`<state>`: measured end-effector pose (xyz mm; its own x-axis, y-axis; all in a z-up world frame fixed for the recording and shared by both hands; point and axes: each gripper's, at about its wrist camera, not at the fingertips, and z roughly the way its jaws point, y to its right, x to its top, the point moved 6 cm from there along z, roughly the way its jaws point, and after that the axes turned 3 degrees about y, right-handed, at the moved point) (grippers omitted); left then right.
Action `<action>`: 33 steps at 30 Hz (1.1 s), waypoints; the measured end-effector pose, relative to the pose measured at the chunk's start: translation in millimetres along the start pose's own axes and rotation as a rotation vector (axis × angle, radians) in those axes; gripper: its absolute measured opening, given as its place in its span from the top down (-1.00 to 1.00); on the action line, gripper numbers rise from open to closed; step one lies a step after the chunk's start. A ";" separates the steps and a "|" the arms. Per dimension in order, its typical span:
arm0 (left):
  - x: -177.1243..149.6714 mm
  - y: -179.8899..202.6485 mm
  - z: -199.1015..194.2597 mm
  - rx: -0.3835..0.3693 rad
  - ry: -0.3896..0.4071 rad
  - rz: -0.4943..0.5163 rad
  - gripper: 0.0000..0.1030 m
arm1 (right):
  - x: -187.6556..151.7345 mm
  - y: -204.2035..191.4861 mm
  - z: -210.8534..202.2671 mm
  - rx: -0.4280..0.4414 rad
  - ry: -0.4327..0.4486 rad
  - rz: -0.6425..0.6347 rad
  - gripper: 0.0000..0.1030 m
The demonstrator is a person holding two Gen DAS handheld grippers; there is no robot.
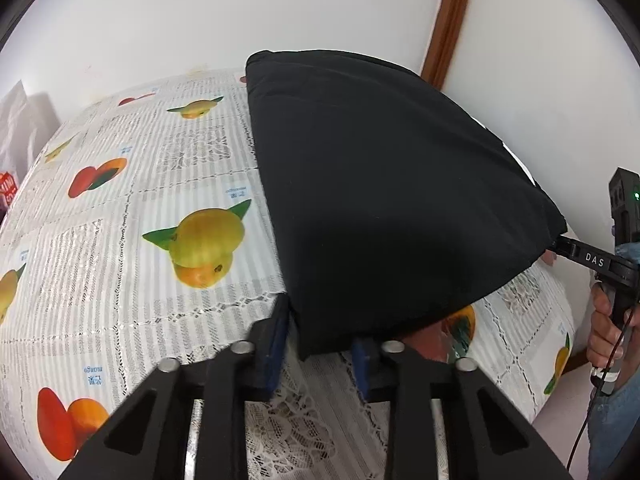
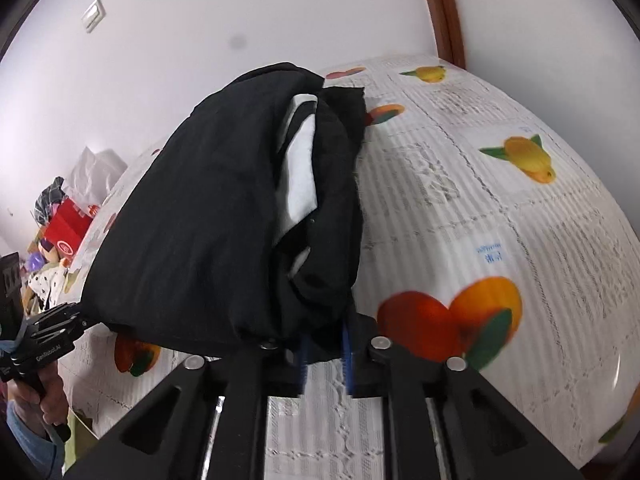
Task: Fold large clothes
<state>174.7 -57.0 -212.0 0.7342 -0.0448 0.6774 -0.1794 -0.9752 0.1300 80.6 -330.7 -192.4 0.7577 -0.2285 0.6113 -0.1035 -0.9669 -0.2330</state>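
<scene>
both grippers (image 1: 320, 344) (image 2: 324, 356) pinch black garment (image 1: 380, 184) corners

Both wrist cameras close, angled down; share black garment (image 1: 400, 184), tablecloth (image 1: 140, 208).

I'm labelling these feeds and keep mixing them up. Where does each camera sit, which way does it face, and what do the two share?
Left wrist: sits on the left tool, looking down along it at the black garment on the fruit-print tablecloth; the right tool and its hand show at the right edge.
Right wrist: sits on the right tool, facing the garment's bunched edge; the left tool and its hand show at the left.
Shared: garment, tablecloth, brown door frame.
</scene>
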 end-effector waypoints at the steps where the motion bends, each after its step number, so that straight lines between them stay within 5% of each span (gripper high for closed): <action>1: 2.6 -0.4 2.8 -0.011 -0.003 -0.003 0.62 | 2.1 -1.9 0.7 -0.009 0.005 -0.015 0.82; 19: 33.7 -94.5 11.1 0.051 -0.013 -0.149 0.69 | 65.3 -85.4 83.4 0.039 -0.013 -0.129 0.87; 24: 35.6 -96.8 16.4 0.058 -0.013 -0.147 0.63 | 66.6 -91.6 74.0 -0.013 -0.020 -0.215 0.69; 28: 30.9 -100.8 15.4 0.044 -0.013 -0.143 0.63 | 55.8 -96.3 38.6 0.026 0.004 -0.282 0.21; 33: 29.6 -98.3 16.4 0.028 -0.008 -0.122 0.45 | 66.1 -117.1 16.0 0.081 0.103 -0.331 0.18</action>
<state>224.9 33.9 -216.6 0.7545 0.0735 0.6522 -0.0699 -0.9790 0.1912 153.1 -230.8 -136.8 0.6723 0.0811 0.7359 0.1911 -0.9793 -0.0667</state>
